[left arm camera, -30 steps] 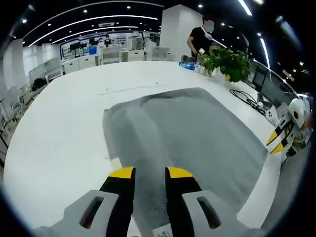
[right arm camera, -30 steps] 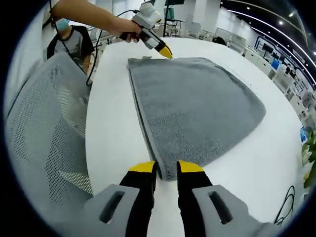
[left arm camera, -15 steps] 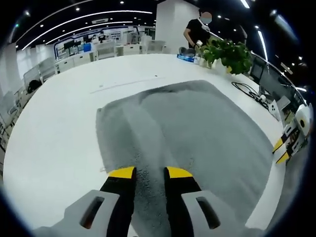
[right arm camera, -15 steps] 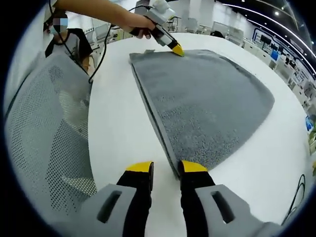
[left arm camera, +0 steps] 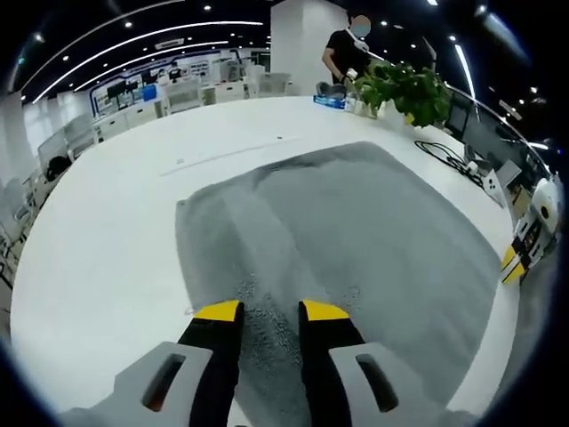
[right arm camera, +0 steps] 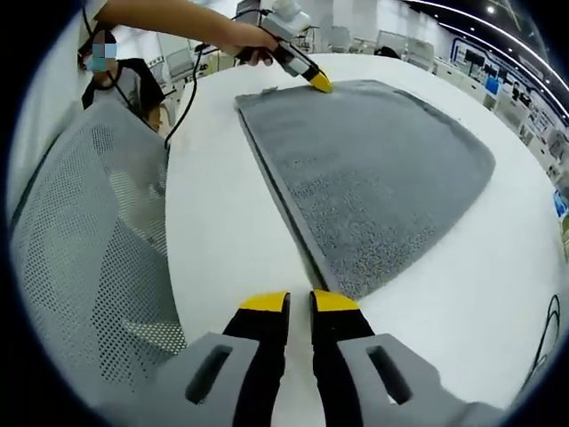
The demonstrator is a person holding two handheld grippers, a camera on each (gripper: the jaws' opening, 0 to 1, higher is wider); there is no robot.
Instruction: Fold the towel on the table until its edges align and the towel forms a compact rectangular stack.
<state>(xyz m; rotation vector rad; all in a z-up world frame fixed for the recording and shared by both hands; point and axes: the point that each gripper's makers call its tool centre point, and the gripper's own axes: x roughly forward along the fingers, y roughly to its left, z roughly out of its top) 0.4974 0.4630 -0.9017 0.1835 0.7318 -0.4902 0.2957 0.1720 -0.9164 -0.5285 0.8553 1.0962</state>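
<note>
A grey towel [left arm camera: 347, 231] is seen spread flat on the white table [left arm camera: 107, 231]. The left gripper [left arm camera: 269, 310] is held over its near edge (jaws parted, empty); the right gripper [right arm camera: 299, 302], nearly closed on nothing, is poised just short of a corner.

Left gripper view: the near edge of the grey towel [left arm camera: 356, 240] runs under the left gripper [left arm camera: 271, 310], so whether the jaws pinch cloth or only rest over it cannot be told; the other gripper [left arm camera: 524, 245] is cut by the right side. Right gripper view: the mesh chair [right arm camera: 89, 240] is cut off at left, and the person's arm [right arm camera: 169, 18] leaves the top. Far desks are too small to resolve.
</note>
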